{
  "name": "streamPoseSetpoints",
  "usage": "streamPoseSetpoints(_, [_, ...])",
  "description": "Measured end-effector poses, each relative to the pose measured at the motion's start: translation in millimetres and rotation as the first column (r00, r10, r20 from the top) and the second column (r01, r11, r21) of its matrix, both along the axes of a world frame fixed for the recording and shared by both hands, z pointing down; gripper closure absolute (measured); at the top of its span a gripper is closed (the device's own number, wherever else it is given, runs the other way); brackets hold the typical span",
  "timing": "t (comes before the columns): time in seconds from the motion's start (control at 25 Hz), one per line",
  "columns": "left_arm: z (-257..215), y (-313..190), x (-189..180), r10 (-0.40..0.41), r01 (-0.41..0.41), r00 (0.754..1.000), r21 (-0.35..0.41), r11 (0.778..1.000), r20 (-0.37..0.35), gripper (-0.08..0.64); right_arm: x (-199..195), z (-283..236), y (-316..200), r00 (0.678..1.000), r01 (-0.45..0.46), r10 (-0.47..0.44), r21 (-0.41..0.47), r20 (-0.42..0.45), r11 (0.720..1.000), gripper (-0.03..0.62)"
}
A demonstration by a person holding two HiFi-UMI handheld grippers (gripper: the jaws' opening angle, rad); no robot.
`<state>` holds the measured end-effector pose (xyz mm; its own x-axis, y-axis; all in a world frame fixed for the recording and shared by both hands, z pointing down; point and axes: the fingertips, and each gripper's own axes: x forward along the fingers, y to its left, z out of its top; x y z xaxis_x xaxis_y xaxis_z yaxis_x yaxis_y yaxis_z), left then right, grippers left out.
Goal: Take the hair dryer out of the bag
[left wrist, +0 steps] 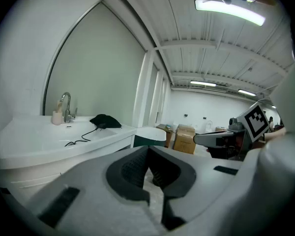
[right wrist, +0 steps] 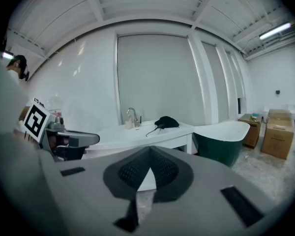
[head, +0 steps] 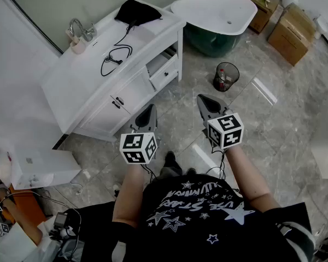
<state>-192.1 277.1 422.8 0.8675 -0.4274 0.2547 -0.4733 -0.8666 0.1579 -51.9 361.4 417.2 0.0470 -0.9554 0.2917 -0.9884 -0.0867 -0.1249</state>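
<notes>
Both tongs clenched on nothing; left tongs (head: 149,112) and right tongs (head: 203,100) hang over the floor, well apart from the white surface (head: 82,78); black bag (head: 135,11) sits at its far end, far-left of both, left tongs nearer; hair dryer hidden, likely inside; black cord (head: 116,59) trails nearward from the bag; no brand readable, shirt print illegible.

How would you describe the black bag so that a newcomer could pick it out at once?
Find the long white vanity counter against the wall, next to the green-sided bathtub. The black bag lies at the counter's end nearest the tub. It is the only dark, soft lump there, with a thin black cord trailing across the white top.
</notes>
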Motion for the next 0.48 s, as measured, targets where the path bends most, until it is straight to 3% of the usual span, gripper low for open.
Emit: streamPoseSetpoints(0.48, [1.2, 4.7, -2.2, 0.010, -0.010, 1.000, -0.021, 1.000, -0.002, 0.549, -0.3, 0.7, 8.7, 1.000, -0.012, 0.012, -0.011, 0.007, 1.000, 0.588])
